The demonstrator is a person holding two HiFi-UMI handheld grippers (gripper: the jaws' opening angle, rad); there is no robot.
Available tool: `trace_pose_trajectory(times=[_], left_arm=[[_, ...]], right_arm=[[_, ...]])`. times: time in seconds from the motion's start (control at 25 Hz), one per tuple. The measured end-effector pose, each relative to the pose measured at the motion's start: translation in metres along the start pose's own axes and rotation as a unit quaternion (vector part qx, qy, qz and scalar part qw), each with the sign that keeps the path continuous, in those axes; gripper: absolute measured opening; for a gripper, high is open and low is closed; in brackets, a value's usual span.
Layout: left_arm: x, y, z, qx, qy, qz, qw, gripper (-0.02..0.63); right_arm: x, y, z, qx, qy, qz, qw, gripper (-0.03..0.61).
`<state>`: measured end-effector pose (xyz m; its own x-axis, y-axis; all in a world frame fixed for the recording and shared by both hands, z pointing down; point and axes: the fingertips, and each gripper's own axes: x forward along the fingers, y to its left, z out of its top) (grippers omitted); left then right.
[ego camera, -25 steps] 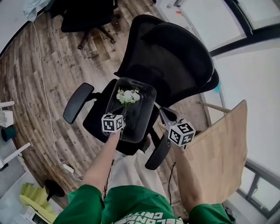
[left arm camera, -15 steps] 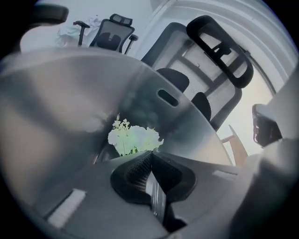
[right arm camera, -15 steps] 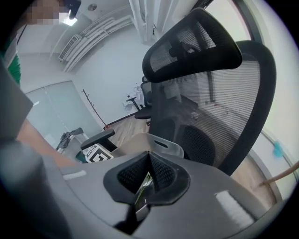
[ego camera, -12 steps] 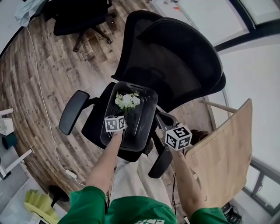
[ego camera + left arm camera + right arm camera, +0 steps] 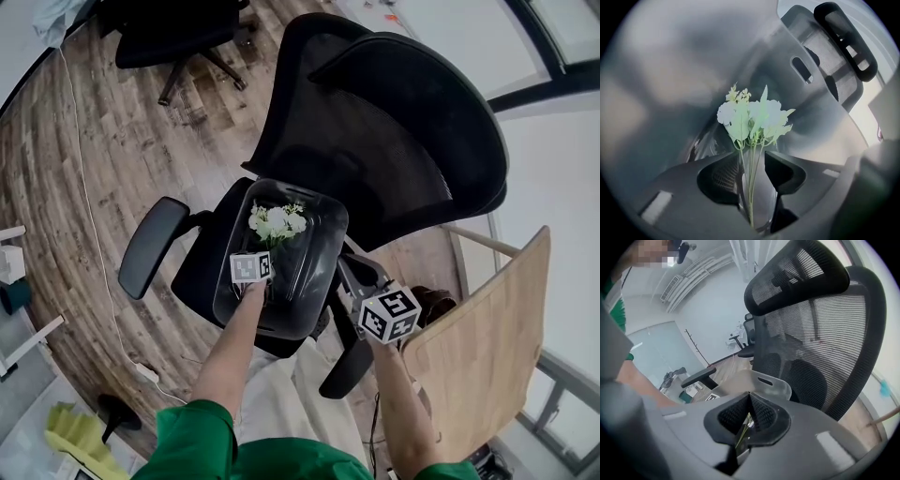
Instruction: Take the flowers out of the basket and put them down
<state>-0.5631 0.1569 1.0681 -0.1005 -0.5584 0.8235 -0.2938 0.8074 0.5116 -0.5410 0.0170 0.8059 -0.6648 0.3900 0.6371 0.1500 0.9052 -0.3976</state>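
Wood-plank floor (image 5: 103, 159) fills the room under me in the head view, grey-brown boards running out to 9 and 11 o'clock, with a thin white cable (image 5: 91, 206) trailing across them. A black mesh office chair (image 5: 403, 122) takes up the middle, its tall back and headrest rising toward 1 o'clock and one padded armrest (image 5: 150, 246) out at 9 o'clock. A second dark chair (image 5: 169, 37) stands well apart at 11 o'clock. A pale wooden panel (image 5: 487, 347) leans in at 4 o'clock.

On the mesh chair's seat sits a dark, smoky plastic basket (image 5: 323, 258), long side running from 6 to 12 o'clock. The white flowers (image 5: 277, 222) lie inside it, blooms and green leaves toward 12 o'clock, stems trailing back toward me.

My left gripper (image 5: 752, 171) is down inside the basket. Its jaws have just been opening and now stand wide, the thin green stems running up between the pads without being pinched.

My right gripper (image 5: 749, 404) hangs just outside the basket's rim at 4 o'clock, aimed at the chair back. Its jaws are together at the tips. A thin greenish sliver shows in the slit below; I cannot tell what it is.
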Motion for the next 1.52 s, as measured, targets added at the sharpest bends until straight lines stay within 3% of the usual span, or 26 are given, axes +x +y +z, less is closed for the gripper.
trace_pose_trajectory(times=[0.4, 1.04, 1.52], left_arm=[[0.033, 0.005, -0.007, 0.004, -0.001, -0.006, 1.0000, 0.219], [0.034, 0.001, -0.006, -0.005, -0.025, -0.010, 0.9996, 0.136], [0.046, 0.004, -0.009, -0.012, -0.030, -0.013, 0.9994, 0.080]], right_arm=[[0.012, -0.015, -0.020, 0.007, 0.015, 0.005, 1.000, 0.006], [0.054, 0.003, -0.070, -0.019, 0.097, 0.045, 0.994, 0.006], [0.057, 0.002, -0.077, -0.033, 0.105, 0.047, 0.993, 0.006]])
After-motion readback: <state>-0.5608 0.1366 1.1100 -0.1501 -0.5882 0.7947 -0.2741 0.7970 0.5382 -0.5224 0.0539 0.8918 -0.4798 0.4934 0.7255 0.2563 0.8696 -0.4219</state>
